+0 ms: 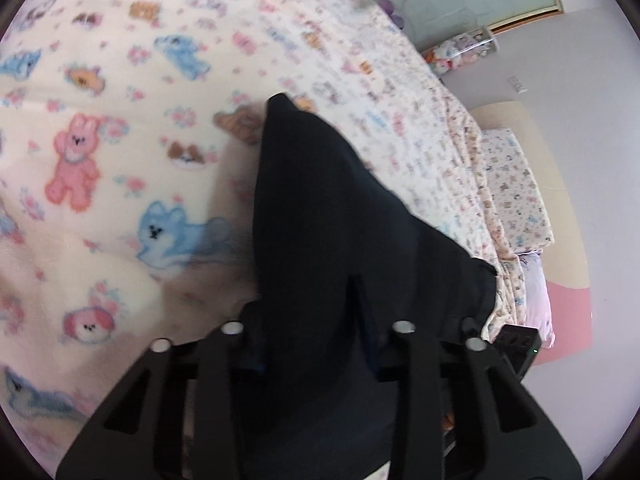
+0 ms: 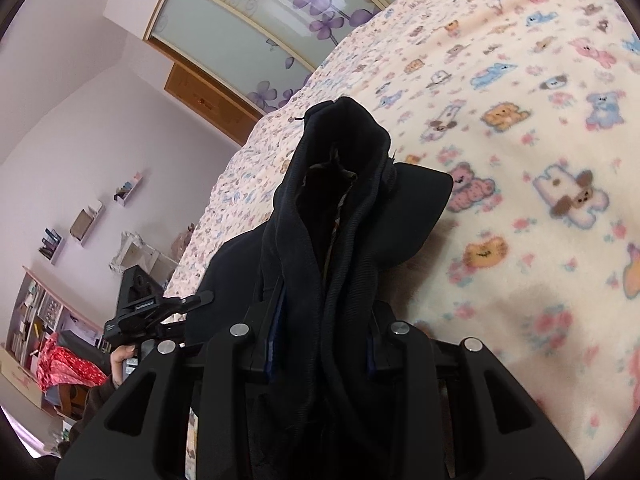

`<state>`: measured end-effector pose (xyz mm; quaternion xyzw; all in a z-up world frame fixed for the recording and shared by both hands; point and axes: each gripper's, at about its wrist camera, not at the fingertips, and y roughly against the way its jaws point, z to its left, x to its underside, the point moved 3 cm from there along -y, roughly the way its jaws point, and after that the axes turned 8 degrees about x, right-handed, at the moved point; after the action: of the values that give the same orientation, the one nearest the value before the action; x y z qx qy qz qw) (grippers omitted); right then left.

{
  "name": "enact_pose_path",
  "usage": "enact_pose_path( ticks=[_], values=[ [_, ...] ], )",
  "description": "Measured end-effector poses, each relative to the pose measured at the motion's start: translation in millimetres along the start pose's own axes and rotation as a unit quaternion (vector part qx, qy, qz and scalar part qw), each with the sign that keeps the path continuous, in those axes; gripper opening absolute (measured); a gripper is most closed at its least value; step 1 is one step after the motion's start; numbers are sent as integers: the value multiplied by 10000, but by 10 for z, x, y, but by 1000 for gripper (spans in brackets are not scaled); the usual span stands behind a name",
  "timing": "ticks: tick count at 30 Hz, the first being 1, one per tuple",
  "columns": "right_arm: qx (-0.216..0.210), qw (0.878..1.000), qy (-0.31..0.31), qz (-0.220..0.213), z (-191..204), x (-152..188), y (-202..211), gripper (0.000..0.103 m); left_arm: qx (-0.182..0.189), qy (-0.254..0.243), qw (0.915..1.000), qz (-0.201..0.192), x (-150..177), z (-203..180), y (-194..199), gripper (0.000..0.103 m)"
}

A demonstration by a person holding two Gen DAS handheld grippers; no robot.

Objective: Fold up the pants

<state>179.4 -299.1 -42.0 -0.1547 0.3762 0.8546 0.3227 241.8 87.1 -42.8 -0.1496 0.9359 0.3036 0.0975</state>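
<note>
Left wrist view: the left gripper [image 1: 316, 344] is seen pinching a fold of the dark pants [image 1: 320, 208], whose fabric is bunched between the jaws and draped forward over the cartoon-animal blanket [image 1: 120, 128]. A pillow [image 1: 516, 192] is seen near the headboard, well apart from the cloth.

Right wrist view: the right gripper [image 2: 320, 344] is clamped on the pants [image 2: 332, 208] at a thick, ribbed bunch, which is held raised above the blanket [image 2: 520, 160]. The left gripper [image 2: 160, 308] is seen to the left, gripped by a hand [image 2: 122, 360]. Wardrobe doors [image 2: 260, 12] with purple flowers are seen behind.
</note>
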Motion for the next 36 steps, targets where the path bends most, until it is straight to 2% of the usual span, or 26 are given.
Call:
enact_pose_path(
  ticks=[3,5,11,14,17,20,26,30,36],
  values=[
    [127,9999,-79,30,-51,4,-15,34,-78,-389,9992,-61,29,-201,22,24],
    [245,9996,-108,57,-81,8,-27,37,-314,-628,9975,-40,45,-275,0,24],
    [523,9984,-114,194,-110,27,-40,46,-382,-353,9986,14,12,-123,-72,25],
    [512,9981,-187,281,-139,52,-83,46,-460,-378,9982,-17,18,-100,-94,23],
    [302,9991,-194,221,-133,30,-78,36,-577,-486,9971,-111,42,-146,-94,18],
    [65,9998,-196,58,-102,12,-31,32,-682,-711,9948,-251,82,-250,-57,15],
    [-424,9988,-196,-157,26,-55,55,30,-380,-917,9938,-495,120,-457,98,12],
    [-776,9961,-366,-190,94,-186,47,30,-344,-1117,9912,-618,116,-664,166,12],
    [-913,9948,-334,-314,176,-520,-34,29,-418,-1541,9820,-1005,-64,-963,232,12]
  ],
)
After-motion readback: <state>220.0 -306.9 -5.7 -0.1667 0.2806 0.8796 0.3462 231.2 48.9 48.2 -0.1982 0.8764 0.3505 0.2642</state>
